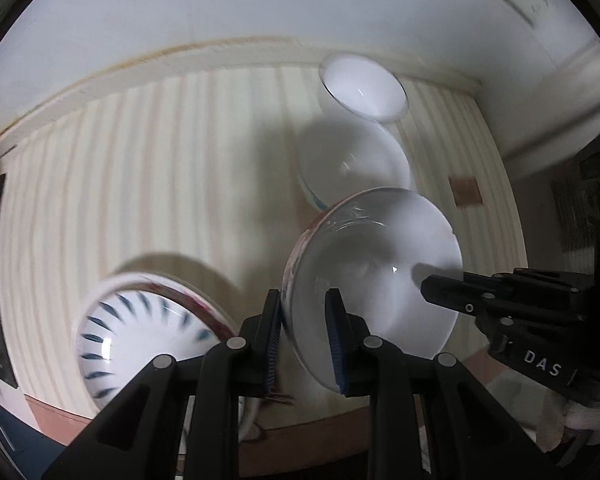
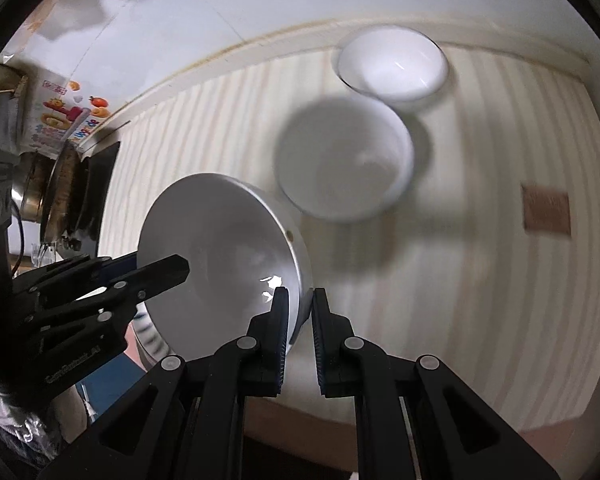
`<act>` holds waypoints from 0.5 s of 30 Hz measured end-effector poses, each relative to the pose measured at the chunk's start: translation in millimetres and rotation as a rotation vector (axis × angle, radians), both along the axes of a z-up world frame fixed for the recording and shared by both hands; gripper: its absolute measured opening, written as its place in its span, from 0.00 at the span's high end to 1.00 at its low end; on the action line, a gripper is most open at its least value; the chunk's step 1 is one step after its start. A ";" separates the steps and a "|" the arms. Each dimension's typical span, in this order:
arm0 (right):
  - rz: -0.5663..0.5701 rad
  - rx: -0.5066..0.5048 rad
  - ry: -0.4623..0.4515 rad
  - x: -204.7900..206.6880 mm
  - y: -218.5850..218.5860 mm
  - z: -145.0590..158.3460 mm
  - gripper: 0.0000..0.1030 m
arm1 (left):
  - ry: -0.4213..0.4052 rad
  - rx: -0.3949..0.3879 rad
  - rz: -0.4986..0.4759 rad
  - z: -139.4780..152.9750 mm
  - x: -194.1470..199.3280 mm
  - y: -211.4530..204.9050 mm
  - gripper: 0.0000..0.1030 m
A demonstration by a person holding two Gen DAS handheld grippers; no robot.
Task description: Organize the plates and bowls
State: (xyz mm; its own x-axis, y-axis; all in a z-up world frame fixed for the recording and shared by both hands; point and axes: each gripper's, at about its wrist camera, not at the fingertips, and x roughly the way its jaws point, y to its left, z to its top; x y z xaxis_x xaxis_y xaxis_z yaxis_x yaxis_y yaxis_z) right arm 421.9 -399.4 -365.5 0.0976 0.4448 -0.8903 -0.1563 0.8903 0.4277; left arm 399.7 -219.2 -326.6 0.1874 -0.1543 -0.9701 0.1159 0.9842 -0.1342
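- Both tongs, left gripper (image 1: pixel 305 336) and right gripper (image 2: pixel 300 320), are clamped on one tilted white bowl (image 2: pixel 220 264).
- Only the left view shows the blue-patterned bowl (image 1: pixel 140 340).
- Only the right view shows the stove pan (image 2: pixel 60 196).

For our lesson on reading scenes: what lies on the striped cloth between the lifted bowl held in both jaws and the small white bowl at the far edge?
One larger white bowl sits between them, seen best in the right wrist view.

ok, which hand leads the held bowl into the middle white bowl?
Right, probably: the middle bowl lies clear ahead of the right gripper; from the left, the held bowl covers it partly.
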 end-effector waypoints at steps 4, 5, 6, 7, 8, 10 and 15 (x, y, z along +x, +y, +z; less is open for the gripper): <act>-0.032 -0.010 0.039 -18.6 -17.3 -26.5 0.87 | 0.026 0.021 -0.045 -25.0 -2.5 -20.5 0.81; -0.046 -0.012 0.053 -23.0 -23.1 -36.4 0.87 | 0.038 0.026 -0.056 -32.6 -2.7 -24.9 0.81; -0.054 -0.014 0.063 -24.8 -25.9 -42.9 0.87 | 0.051 0.028 -0.061 -37.1 -2.7 -27.7 0.81; -0.062 -0.014 0.074 -24.6 -28.7 -49.8 0.87 | 0.066 0.031 -0.068 -43.9 -2.1 -30.2 0.81; -0.072 -0.012 0.087 -26.1 -32.4 -56.9 0.87 | 0.080 0.038 -0.078 -50.8 -1.3 -32.4 0.81; -0.084 -0.015 0.107 -28.9 -37.4 -69.3 0.87 | 0.106 0.045 -0.091 -61.8 -5.0 -36.1 0.81; -0.096 -0.015 0.141 -37.3 -45.0 -86.5 0.87 | 0.142 0.078 -0.118 -80.7 -12.1 -42.4 0.81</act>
State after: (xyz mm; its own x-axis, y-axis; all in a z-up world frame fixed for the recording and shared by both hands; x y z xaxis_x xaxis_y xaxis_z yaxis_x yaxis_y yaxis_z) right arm 384.6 -444.4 -452.0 0.0126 0.4261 -0.9046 -0.0091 0.9047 0.4260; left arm 387.6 -261.5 -407.4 0.0330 -0.0908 -0.9953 0.2163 0.9729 -0.0816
